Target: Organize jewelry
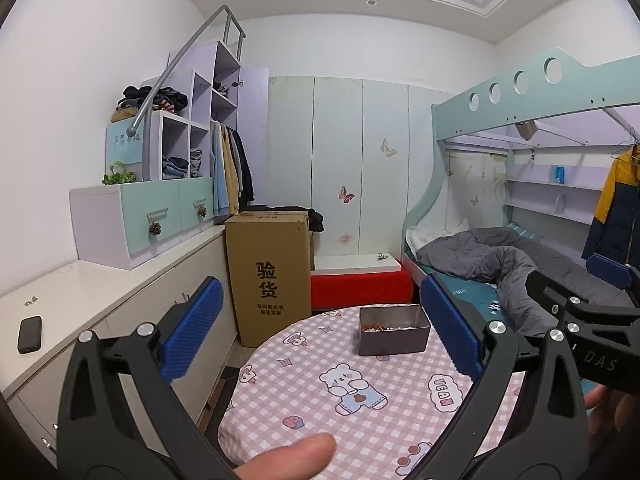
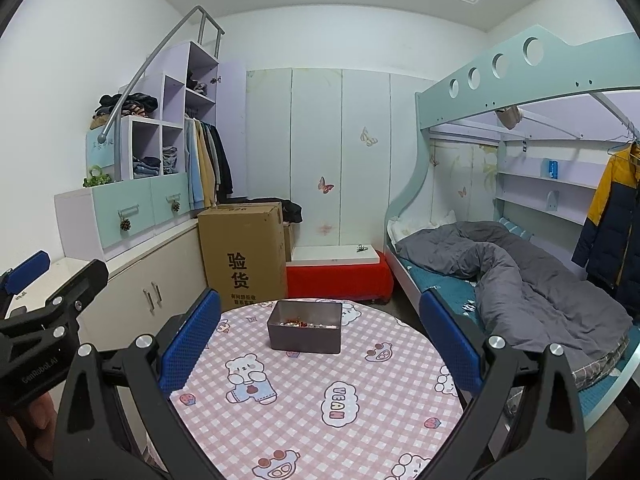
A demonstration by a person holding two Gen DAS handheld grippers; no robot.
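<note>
Bedroom walls and a white wardrobe point(image 1: 360, 168) back both views, with a bunk bed point(image 1: 520, 128) at the right and a cardboard box point(image 1: 268, 276) standing on the floor beside a low cabinet point(image 1: 120, 312). Nearest the cameras is a round table point(image 1: 360, 400) under a pink checked cloth printed with bears.

On its far side sits a grey tin point(image 1: 394, 330), lid off, with the jewelry point(image 1: 376, 327) lying in a small red and silver heap on its floor; single pieces are too small to tell apart.

Both tools hang above the near edge of the table, well short of the tin. The left gripper point(image 1: 320, 328) is spread wide with nothing between its blue pads, and so is the right gripper point(image 2: 320, 332).

Only the left view shows a phone point(image 1: 30, 334) lying on the cabinet top, a fingertip point(image 1: 296, 454) at the bottom edge, and the right tool's black body coming in from the right. Only the right view shows the bed's grey quilt point(image 2: 540, 280) along its whole length, the cabinet doors point(image 2: 154, 296), and the left tool at the far left with part of a hand point(image 2: 36, 412) under it. In the right view the tin sits nearly centred between the pads; in the left view it lies nearer the right-hand pad.
</note>
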